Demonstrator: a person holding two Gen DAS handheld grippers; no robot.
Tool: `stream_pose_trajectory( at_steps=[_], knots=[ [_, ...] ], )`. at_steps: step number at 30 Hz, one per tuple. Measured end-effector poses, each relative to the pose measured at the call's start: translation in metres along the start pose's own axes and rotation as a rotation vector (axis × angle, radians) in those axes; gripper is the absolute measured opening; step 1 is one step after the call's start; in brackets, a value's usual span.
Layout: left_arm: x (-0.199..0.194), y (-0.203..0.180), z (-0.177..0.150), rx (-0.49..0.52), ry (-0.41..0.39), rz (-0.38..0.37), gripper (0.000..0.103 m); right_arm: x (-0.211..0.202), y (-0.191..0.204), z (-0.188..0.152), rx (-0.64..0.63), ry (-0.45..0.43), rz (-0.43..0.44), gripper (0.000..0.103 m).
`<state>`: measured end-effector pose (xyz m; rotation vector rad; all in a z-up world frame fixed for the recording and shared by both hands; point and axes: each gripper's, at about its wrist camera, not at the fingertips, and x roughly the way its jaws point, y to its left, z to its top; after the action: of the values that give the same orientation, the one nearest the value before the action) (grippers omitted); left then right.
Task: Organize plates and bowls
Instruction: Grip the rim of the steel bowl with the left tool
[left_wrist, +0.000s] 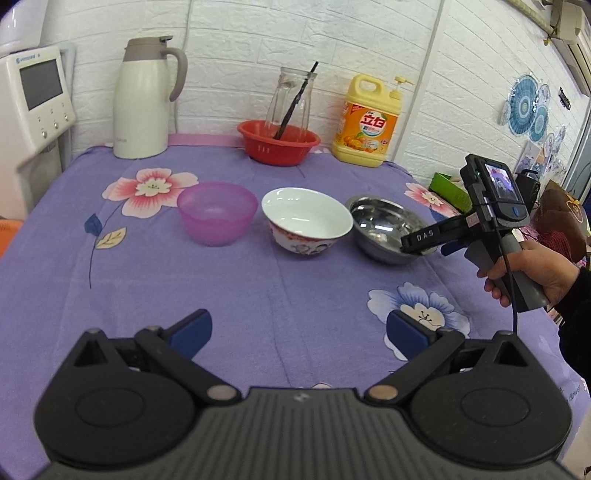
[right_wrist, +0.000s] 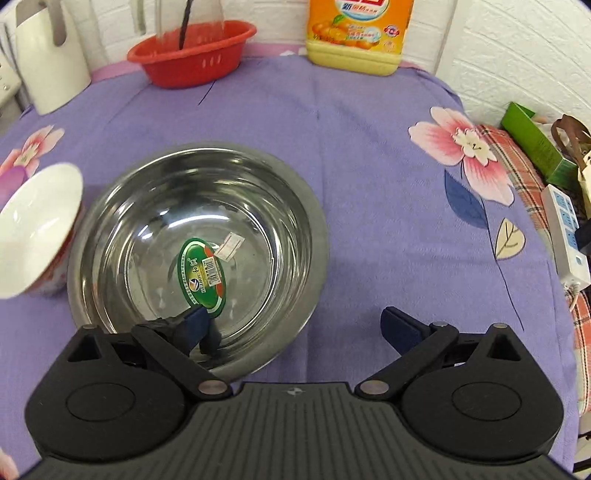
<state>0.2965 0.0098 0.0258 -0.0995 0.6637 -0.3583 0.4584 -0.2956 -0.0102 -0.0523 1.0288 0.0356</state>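
**Right claw straddles the steel bowl's rim**

The right claw (right_wrist: 295, 326) is spread wide, one finger inside the steel bowl (right_wrist: 207, 221), the other outside its near wall. Thin, stiff and slick, probably light: pinch the rim. The ceramic bowl (left_wrist: 306, 218) just left looks breakable. The left claw (left_wrist: 298, 330) hangs wide apart over bare bench, bowls well ahead. Rim contact is hard to judge

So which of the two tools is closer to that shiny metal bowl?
The right tool: one finger inside the steel bowl, one outside its rim. The left tool hangs back near the table's front edge.
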Motion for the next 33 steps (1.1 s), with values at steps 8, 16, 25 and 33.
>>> stream_pose_trajectory(
  at_steps=[8,16,25,33],
  knots=[
    [0.006,-0.023,0.004,0.031,0.036,-0.063,0.099,-0.033,0.010,-0.055,-0.076,0.028,0.092,0.103],
    [0.083,-0.054,0.041,-0.051,0.114,-0.124,0.099,-0.064,0.001,-0.082,0.035,-0.227,0.081,0.103],
    [0.170,-0.066,0.042,-0.076,0.197,0.013,0.099,-0.031,0.003,-0.092,0.085,-0.323,0.080,0.103],
    [0.183,-0.066,0.040,-0.051,0.197,0.074,0.099,-0.030,0.006,-0.098,0.042,-0.347,0.059,0.103]
  ],
)
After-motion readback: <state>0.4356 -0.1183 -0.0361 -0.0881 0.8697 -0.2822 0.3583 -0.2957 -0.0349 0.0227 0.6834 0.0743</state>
